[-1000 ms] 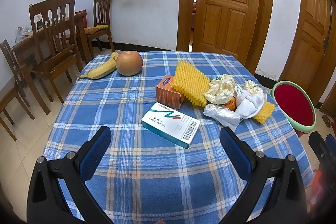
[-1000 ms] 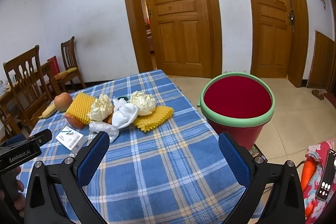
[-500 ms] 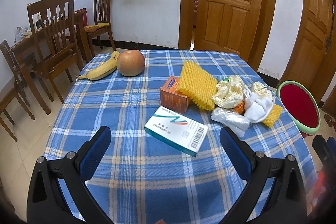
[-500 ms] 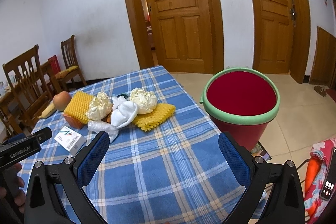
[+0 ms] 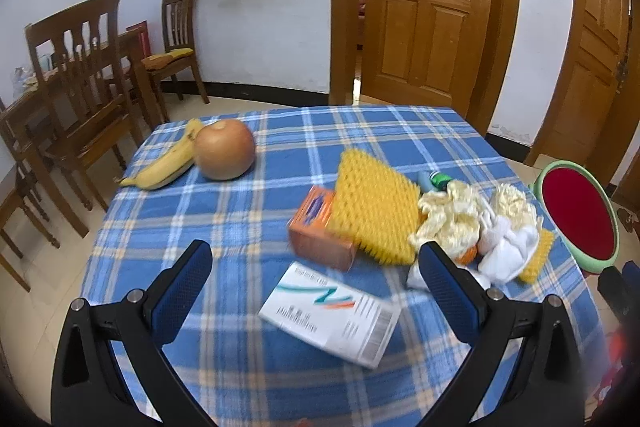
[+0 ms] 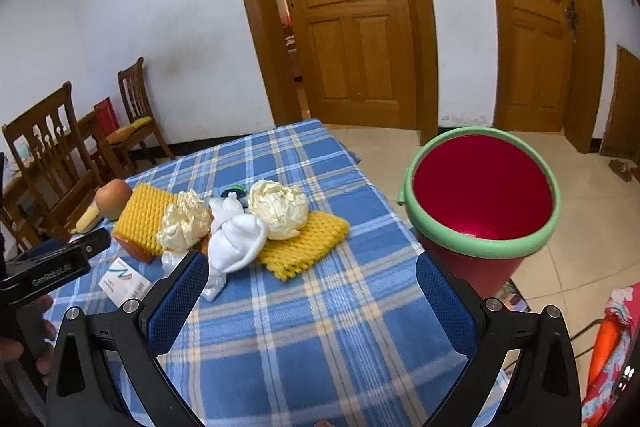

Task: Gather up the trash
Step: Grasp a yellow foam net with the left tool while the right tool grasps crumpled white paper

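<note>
Trash lies on the blue plaid tablecloth (image 5: 248, 227): a white medicine box (image 5: 330, 313), an orange box (image 5: 318, 233), yellow foam netting (image 5: 372, 207), crumpled cream paper (image 5: 448, 219) and white wrapping (image 5: 506, 249). My left gripper (image 5: 316, 285) hangs open just above the white box, which sits between its fingers. In the right wrist view the same pile shows: white wrapping (image 6: 236, 241), cream paper ball (image 6: 280, 209), yellow netting (image 6: 306, 243). My right gripper (image 6: 312, 289) is open and holds nothing, near the table's front. A red bin with a green rim (image 6: 482, 195) stands right of the table.
A banana (image 5: 164, 165) and a round brown fruit (image 5: 225, 155) lie at the table's far left. Wooden chairs (image 5: 84, 83) and a second table stand left. Wooden doors (image 5: 424, 15) line the back wall. The left gripper's body (image 6: 48, 267) shows in the right wrist view.
My left gripper has moved forward and lower toward the white box, which now sits between its fingers. The right gripper has drifted closer to the pile and the bin.
</note>
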Demonstrator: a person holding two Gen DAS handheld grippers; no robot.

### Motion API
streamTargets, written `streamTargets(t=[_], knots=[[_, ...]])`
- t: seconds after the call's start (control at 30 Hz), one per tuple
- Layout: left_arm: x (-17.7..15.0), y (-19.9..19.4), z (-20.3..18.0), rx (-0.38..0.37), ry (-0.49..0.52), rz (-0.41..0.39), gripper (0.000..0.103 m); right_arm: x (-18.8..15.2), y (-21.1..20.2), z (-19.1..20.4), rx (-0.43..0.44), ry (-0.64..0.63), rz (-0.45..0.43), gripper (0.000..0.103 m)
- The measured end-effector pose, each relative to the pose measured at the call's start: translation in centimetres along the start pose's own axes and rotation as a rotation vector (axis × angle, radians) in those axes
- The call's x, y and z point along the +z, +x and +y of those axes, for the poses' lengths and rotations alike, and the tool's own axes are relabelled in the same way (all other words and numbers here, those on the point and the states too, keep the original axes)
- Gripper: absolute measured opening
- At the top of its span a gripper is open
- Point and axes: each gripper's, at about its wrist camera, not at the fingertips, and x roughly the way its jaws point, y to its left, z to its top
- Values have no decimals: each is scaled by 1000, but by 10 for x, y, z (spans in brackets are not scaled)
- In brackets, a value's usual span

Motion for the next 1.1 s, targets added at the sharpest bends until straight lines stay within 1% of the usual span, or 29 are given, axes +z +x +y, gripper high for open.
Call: streamTargets(t=[0.1, 0.2, 0.33, 0.47, 0.5, 0.53, 0.57, 0.6, 0.67, 0.7, 0.73, 0.77, 0.83, 0.93, 1.03, 1.07, 1.1], knots=[[7, 12, -2, -19, 12, 7, 98, 6, 8, 6, 12, -15, -3, 103], [14, 26, -5, -41, 30, 23, 94, 10, 16, 14, -6, -36, -1, 103], [19, 40, -10, -85, 68, 43, 90, 14, 28, 18, -24, -23, 21, 103], [21, 51, -9, -120, 83, 68, 83, 20, 41, 20, -50, -17, 44, 103], [22, 54, -8, -132, 79, 73, 80, 23, 44, 20, -55, -19, 48, 101], [23, 56, -6, -144, 73, 78, 78, 24, 45, 21, -60, -20, 50, 99], [23, 59, -4, -155, 68, 86, 74, 26, 48, 22, -60, -21, 53, 98], [24, 64, -2, -169, 60, 99, 70, 28, 52, 23, -55, -21, 60, 95], [24, 70, 0, -189, 50, 115, 64, 30, 60, 25, -47, -20, 78, 86], [24, 70, 1, -189, 50, 114, 63, 30, 65, 25, -45, -22, 90, 78], [23, 71, 0, -188, 54, 109, 62, 31, 70, 26, -45, -27, 102, 74], [23, 71, 0, -186, 59, 106, 61, 31, 75, 26, -44, -29, 115, 72], [22, 70, 0, -189, 63, 99, 59, 31, 84, 27, -34, -36, 137, 64], [23, 68, 0, -189, 65, 92, 55, 32, 95, 28, -10, -46, 168, 56], [24, 63, -2, -187, 69, 81, 50, 32, 105, 27, 20, -34, 207, 54], [24, 61, -3, -186, 75, 74, 45, 31, 108, 25, 28, -25, 222, 52], [24, 56, -5, -180, 83, 60, 35, 31, 110, 23, 37, -19, 232, 50]])
